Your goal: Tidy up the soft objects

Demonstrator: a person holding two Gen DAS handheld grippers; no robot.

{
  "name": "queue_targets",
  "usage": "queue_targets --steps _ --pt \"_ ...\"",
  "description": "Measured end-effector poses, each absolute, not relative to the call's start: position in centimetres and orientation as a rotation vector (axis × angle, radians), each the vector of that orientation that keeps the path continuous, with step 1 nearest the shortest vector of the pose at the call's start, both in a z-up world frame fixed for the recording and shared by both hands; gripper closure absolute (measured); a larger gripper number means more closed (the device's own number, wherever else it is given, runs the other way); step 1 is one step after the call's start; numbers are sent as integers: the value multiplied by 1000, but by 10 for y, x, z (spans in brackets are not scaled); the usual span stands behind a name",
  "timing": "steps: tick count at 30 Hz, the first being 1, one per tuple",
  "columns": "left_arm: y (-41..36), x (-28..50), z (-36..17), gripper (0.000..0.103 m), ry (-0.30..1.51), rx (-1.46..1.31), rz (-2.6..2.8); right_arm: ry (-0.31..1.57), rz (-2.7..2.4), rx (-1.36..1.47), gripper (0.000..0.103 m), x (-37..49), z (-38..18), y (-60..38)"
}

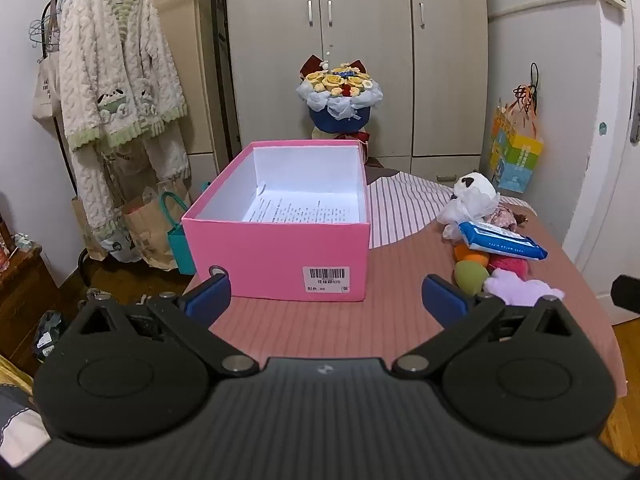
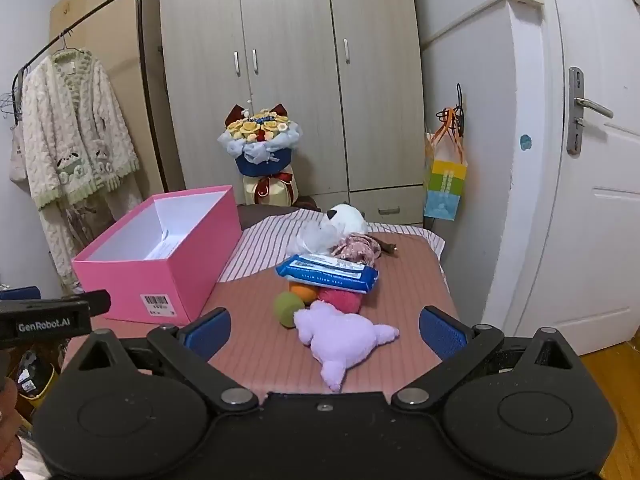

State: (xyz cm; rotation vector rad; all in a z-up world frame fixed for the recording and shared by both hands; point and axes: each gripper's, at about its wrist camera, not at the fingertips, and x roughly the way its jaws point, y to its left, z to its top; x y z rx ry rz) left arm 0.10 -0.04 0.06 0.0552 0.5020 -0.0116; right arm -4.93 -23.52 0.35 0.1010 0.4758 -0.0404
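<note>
The left gripper [image 1: 326, 294] was seen with its jaws spread wide and nothing between them, pointed at the open pink box [image 1: 280, 248] that filled the centre of the left wrist view. A printed sheet [image 1: 296, 210] was lying on the box's white floor. The right gripper [image 2: 325, 330] was likewise spread wide and empty – it was hung over the near edge of the pink table cover [image 2: 256, 344].

The soft things were heaped at the centre of the right wrist view, right of the box: a lilac plush toy [image 2: 340, 340] nearest the camera, a green ball [image 2: 287, 309] touching it on its left, an orange ball [image 2: 303, 291] and a pink plush [image 2: 342, 300] behind. A blue wipes pack [image 2: 328, 272] was laid across these, and a white panda plush [image 2: 346, 218] was set farthest back (a floral cloth piece just beside it).
</note>
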Motion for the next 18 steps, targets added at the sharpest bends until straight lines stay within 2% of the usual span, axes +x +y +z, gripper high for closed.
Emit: queue_targets --steps 18 --pt "-9 -4 -7 0 488 56 -60 481 -40 97 1 -60 -3 -233"
